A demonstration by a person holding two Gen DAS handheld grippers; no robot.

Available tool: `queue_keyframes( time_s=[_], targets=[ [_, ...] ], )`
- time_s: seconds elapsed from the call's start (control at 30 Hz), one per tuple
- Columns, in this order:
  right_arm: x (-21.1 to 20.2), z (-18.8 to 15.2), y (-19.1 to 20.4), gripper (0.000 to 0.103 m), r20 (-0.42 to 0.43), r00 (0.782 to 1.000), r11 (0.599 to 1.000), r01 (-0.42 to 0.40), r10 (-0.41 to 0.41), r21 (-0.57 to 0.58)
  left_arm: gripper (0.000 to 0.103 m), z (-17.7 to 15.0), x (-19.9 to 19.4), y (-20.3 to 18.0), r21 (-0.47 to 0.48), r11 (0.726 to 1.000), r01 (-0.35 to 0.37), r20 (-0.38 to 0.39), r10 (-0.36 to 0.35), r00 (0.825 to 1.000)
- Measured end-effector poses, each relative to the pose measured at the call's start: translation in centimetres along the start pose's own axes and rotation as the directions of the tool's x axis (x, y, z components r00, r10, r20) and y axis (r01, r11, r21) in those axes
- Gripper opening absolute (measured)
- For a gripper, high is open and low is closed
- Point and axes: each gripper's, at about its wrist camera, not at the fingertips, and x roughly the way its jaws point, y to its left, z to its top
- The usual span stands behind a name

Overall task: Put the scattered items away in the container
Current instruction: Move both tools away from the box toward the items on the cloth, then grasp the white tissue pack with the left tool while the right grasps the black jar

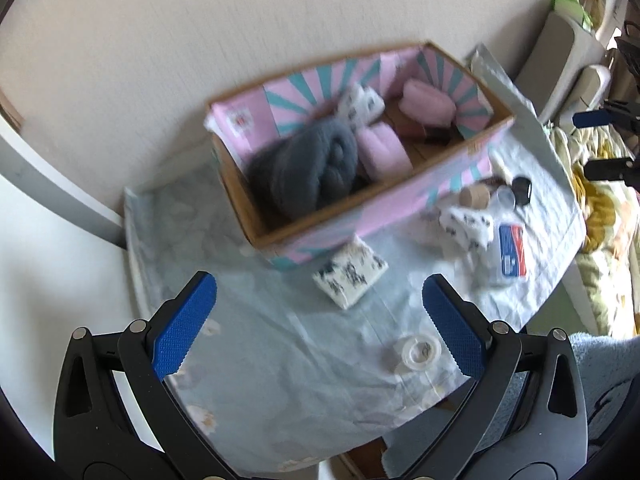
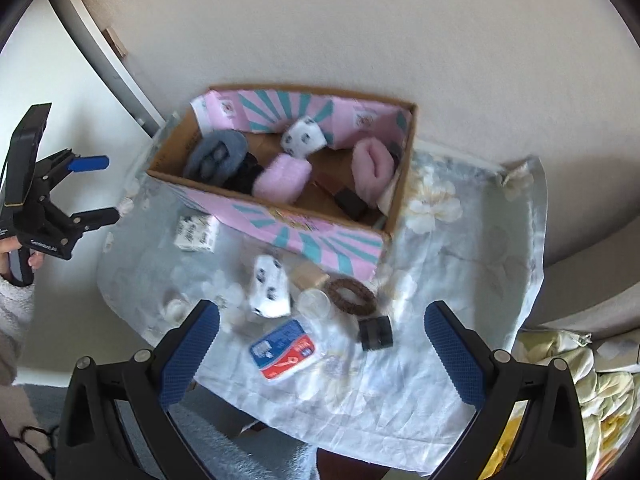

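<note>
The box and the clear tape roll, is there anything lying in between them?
Yes. In the left wrist view a flat white packet with dark prints lies on the cloth, between the box and the tape roll.

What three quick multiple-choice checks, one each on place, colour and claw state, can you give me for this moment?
1. Where is the clear tape roll?
A. inside the box
B. on the cloth, near the left claw
C. on the floor

2. What colour is the big woolly bundle in the box?
A. grey
B. yellow
C. red

3. How do the two claws stand?
A. both shut on items
B. left holds a sock
C. both open, holding nothing

Key: 1 B, it lies on the cloth just ahead of the left claw. 2 A, it shows grey in both views. 3 C, the left and right claw fingers are spread with nothing between them.
</note>
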Motion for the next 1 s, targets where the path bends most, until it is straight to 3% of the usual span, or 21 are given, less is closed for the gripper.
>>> queue_keyframes(
  time_s=[0.17,0.27,0.43,0.5,0.63,0.83,0.93,1.0],
  targets=[
    [2.6,-2.4,-1.7,0.101,-0.012,0.999,0.999,0.043,-0.043,0.007,0.103,-2.4,2.9,-2.0,-0.004,0.999,0.032,0.005,-0.032,0.999],
    [4.6,-3.8,-2.8,0.096,-0.044,0.998,0.998,0.055,-0.055,0.018,0.103,-2.9,4.7,-3.0,-0.007,1.000,-0.009,0.002,0.009,1.000],
    [6.8,-5.4,-3.8,0.094,-0.023,0.995,0.995,0.098,-0.097,0.017,0.102,-2.5,7.3,-2.4,-0.158,0.987,-0.019,-0.001,0.019,1.000],
    [7.5,-5.6,-3.9,0.088,-0.025,0.994,0.994,0.110,-0.110,0.015,0.102,-2.2,8.2,-2.1,-0.231,0.973,-0.010,-0.003,0.010,1.000],
    [9.4,-5.8,-4.4,0.068,-0.053,0.992,0.993,0.116,-0.114,0.024,0.101,-1.7,9.7,-2.1,-0.343,0.938,-0.055,-0.006,0.057,0.998],
    [10.5,-5.6,-4.5,0.056,-0.049,0.992,0.993,0.113,-0.114,-0.020,0.098,-1.2,11.4,-2.9,-0.383,0.916,-0.123,-0.037,0.118,0.992],
    [10.9,-5.4,-4.2,0.039,-0.048,0.992,0.992,0.113,-0.116,-0.064,0.097,-1.3,11.8,-2.9,-0.413,0.901,-0.134,-0.044,0.127,0.991],
    [11.2,-5.3,-4.1,0.032,-0.053,0.993,0.990,0.104,-0.109,-0.091,0.096,-1.6,12.1,-2.8,-0.433,0.892,-0.132,-0.049,0.123,0.991]
  ],
)
